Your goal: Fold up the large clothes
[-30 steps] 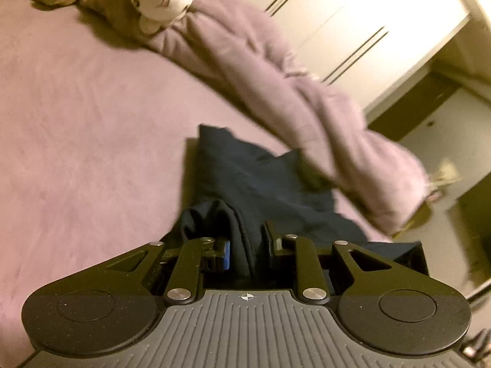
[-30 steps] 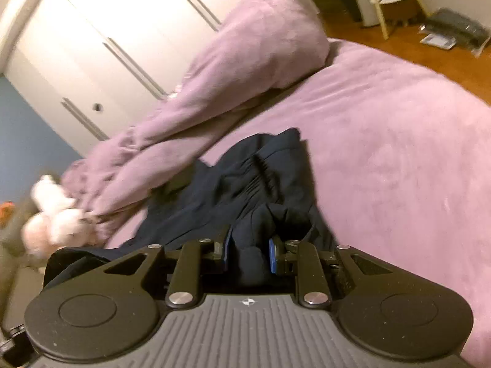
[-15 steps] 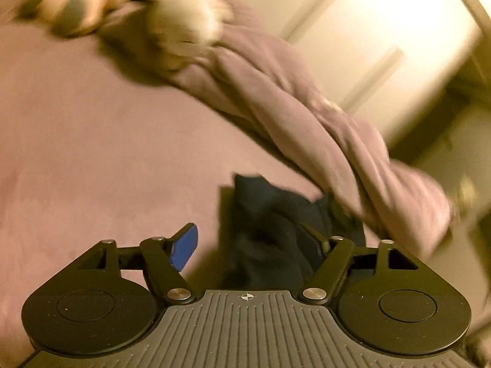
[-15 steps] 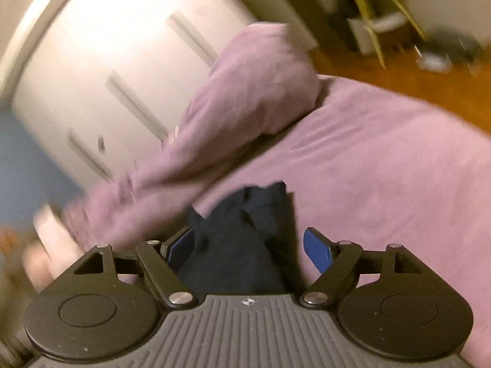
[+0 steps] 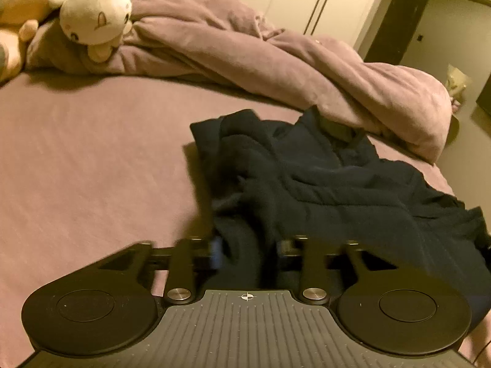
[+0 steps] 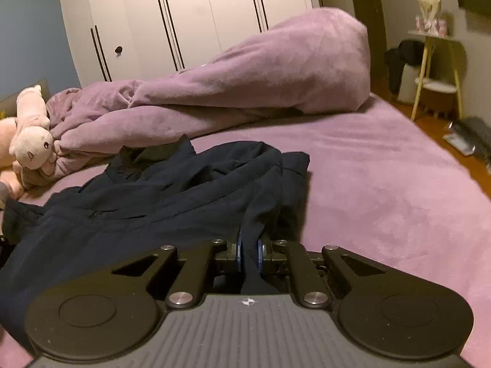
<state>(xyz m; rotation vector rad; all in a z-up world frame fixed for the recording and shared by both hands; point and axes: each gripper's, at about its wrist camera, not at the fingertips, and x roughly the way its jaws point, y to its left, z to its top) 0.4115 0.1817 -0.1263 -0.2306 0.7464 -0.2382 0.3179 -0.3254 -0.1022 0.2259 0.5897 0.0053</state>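
The right gripper [image 6: 249, 253] pinches a fold of the dark garment [image 6: 159, 202], which lies crumpled on the purple bed [image 6: 383, 178] ahead of it. The left gripper [image 5: 247, 250] has garment [image 5: 307, 184] between its blurred fingers; whether it clamps cannot be told. Only the right view shows the side table [image 6: 435, 70] far right.

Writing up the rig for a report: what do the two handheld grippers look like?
Both match: left gripper and right gripper have matte black linkage arms, silver pivot screws, round side discs, a ribbed grey body with a small crosshair mark, and blue finger pads. No cables or sleeves visible.
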